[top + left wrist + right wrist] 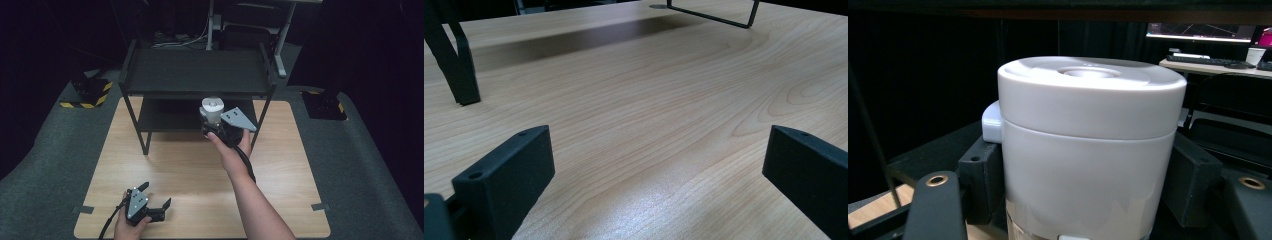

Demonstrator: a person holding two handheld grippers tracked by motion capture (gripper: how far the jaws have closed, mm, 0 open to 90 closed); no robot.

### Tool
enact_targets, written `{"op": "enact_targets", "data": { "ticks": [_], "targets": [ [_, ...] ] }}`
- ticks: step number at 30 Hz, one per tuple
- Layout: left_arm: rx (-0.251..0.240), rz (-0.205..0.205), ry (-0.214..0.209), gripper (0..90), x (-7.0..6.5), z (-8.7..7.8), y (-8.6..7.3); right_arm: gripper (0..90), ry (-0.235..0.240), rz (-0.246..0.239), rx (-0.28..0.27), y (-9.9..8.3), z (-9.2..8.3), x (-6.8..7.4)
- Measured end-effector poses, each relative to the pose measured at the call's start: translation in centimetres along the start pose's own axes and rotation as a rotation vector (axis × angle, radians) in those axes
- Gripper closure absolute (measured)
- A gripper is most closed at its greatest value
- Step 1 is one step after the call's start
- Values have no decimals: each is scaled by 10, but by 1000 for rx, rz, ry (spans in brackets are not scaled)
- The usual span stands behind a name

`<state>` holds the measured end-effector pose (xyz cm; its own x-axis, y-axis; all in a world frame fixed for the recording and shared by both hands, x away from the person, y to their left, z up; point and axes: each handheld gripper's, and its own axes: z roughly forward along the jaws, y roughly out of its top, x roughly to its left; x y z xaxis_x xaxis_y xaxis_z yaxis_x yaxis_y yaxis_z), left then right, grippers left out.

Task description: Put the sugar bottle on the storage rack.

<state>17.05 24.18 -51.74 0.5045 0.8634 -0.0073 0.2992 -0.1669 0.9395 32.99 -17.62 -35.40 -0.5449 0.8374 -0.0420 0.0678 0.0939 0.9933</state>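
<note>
Currently right tool (214, 121) grips white jar (212, 111) upright between its jaws, shelf (195, 72) just ahead. Left tool (156, 199) open (idle on surface (280, 175)). Risk: lid clips shelf edge, jar slips.

High view overhead facing forward, gripper views close, sharing table (190, 170)
</note>
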Motion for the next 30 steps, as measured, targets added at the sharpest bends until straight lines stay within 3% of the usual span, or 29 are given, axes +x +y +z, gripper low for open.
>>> {"op": "enact_targets", "data": {
  "ticks": [8, 12, 16, 30],
  "targets": [
    [-3, -4, -2, 5, 1, 0, -1, 311, -39, -15, -4, -3, 26, -2],
    [-3, -6, -5, 5, 1, 0, 0, 311, -59, 8, -7, -4, 35, -6],
    [-2, -5, -6, 5, 2, 0, -1, 311, -71, 25, -14, -7, 42, -9],
    [-4, -10, -8, 5, 2, -1, -1, 311, -102, 13, -63, -24, 57, -12]
  ]
}}
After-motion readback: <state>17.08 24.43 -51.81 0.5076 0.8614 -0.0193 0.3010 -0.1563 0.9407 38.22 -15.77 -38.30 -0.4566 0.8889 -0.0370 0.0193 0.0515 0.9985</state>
